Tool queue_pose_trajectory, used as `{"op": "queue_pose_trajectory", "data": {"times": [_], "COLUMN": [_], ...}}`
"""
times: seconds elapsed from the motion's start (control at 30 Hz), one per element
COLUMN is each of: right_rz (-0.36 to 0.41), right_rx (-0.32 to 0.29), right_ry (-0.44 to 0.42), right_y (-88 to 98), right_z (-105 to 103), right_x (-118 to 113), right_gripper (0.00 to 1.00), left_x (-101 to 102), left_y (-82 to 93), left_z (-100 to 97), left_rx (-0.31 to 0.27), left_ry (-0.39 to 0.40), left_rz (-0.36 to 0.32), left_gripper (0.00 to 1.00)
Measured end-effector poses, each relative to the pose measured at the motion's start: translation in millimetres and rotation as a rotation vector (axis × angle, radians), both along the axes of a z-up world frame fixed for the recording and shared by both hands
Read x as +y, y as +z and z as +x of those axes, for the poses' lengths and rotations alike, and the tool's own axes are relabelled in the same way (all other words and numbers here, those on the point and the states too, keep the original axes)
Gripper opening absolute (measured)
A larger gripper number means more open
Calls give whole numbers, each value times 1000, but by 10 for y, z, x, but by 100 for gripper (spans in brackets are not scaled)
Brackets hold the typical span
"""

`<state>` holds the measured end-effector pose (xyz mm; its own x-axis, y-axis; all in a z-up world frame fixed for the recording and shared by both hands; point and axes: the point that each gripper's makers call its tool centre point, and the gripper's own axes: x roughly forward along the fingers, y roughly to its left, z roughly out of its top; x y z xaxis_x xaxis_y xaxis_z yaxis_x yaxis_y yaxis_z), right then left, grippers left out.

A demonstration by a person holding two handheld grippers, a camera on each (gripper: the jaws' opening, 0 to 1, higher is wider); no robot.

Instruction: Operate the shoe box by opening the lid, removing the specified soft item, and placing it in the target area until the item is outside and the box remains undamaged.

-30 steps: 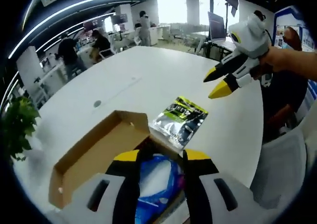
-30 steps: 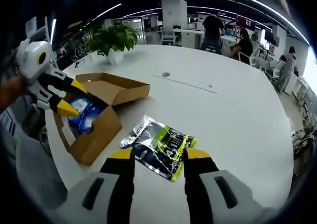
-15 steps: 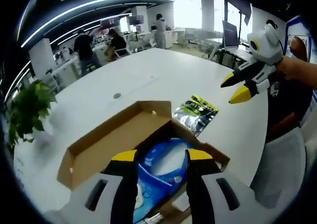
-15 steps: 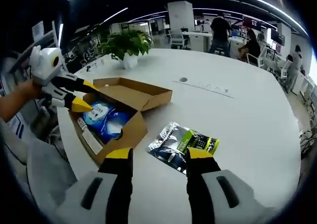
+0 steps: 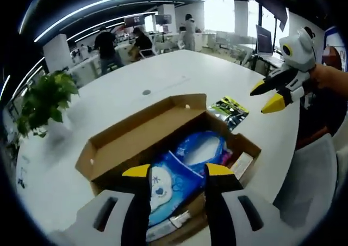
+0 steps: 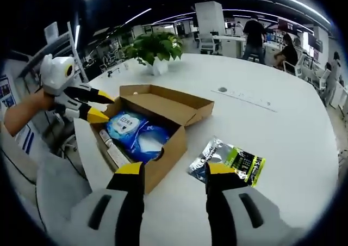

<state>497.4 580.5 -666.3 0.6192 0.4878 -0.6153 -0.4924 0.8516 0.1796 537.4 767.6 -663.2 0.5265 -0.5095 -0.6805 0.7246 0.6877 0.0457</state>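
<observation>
Box [image 6: 163,148] open on top; silver pouch [image 6: 228,161] lies beside.

blue packet [image 6: 137,137] in the shoe box [image 6: 173,148]: a white round label with short dark lettering, too small to read
silver-and-green pouch [image 6: 231,161] on the table [image 6: 283,126]: rows of print, too small and blurred to read
cardboard walls of the box: no readable print

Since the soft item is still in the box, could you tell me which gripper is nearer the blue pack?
Left. The left gripper hovers at the shoe box edge, just beside the blue pack. The right gripper is off past the box, above the table.
</observation>
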Motion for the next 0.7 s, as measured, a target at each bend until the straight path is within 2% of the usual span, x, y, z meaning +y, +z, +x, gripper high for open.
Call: {"op": "queue_pose_trajectory", "data": {"times": [0.3, 0.7], "right_rz": [23, 43], "right_rx": [-14, -11], "right_ry": [49, 110], "right_y": [-17, -98], "right_z": [58, 194], "right_x": [300, 659], "right_gripper": [41, 40], "left_x": [349, 760], "left_y": [-48, -163], "left_z": [-29, -76], "left_rx": [-1, 31], "left_ry": [82, 187], "left_rz": [7, -5], "left_gripper": [37, 36]}}
